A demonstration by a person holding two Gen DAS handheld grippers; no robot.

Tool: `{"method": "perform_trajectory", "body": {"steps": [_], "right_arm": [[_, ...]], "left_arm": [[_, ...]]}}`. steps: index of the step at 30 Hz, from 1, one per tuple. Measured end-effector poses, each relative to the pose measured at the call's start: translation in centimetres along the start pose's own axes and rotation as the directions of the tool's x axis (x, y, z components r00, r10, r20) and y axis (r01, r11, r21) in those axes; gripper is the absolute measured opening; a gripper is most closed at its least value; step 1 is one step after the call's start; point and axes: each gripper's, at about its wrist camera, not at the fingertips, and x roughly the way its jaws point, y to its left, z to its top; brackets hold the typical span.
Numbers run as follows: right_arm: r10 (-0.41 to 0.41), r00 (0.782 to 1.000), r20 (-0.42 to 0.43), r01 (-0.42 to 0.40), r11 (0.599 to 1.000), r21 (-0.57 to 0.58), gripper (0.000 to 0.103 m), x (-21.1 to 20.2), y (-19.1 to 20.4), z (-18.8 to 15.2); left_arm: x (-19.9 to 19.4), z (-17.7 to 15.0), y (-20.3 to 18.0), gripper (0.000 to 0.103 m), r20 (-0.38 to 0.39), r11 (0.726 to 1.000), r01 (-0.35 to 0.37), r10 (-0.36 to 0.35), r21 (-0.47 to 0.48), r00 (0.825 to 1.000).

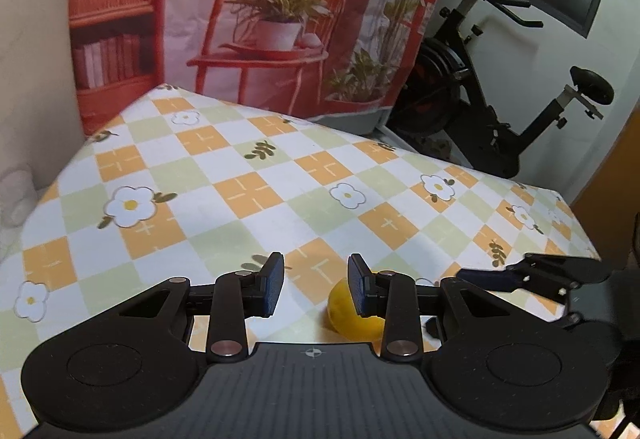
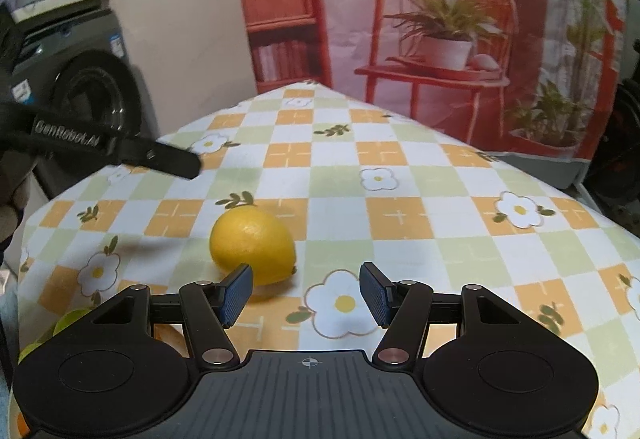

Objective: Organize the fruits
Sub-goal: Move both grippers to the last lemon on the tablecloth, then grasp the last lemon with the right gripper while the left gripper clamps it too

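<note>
A yellow lemon (image 2: 252, 245) lies on the checked, flowered tablecloth (image 2: 400, 215). My right gripper (image 2: 306, 293) hovers just short of it, open and empty, its left fingertip (image 2: 238, 293) overlapping the lemon's near side. In the left wrist view the lemon (image 1: 344, 321) shows low down, partly hidden behind the right finger (image 1: 362, 287) of my left gripper (image 1: 316, 287), which stands open by a narrow gap with only cloth between its pads. Each view catches the other gripper's tip: right gripper (image 1: 484, 277), left gripper (image 2: 176, 161).
Green fruit (image 2: 66, 323) and an orange piece (image 2: 172, 337) peek out under the right gripper's left side. A printed backdrop with a red chair (image 1: 280, 19) hangs behind the table. An exercise bike (image 1: 500, 99) stands far right, a washing machine (image 2: 92, 87) far left.
</note>
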Motion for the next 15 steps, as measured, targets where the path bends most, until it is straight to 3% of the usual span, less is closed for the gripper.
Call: {"method": "perform_trajectory", "body": {"steps": [15], "right_arm": [[0.064,0.997,-0.046,-0.067,0.995,-0.069,0.056,3.0,1.1,0.3]], "left_arm": [[3.9,0.1,0.8,0.037,-0.068,0.981,0.123,-0.135,-0.149,0.989]]}}
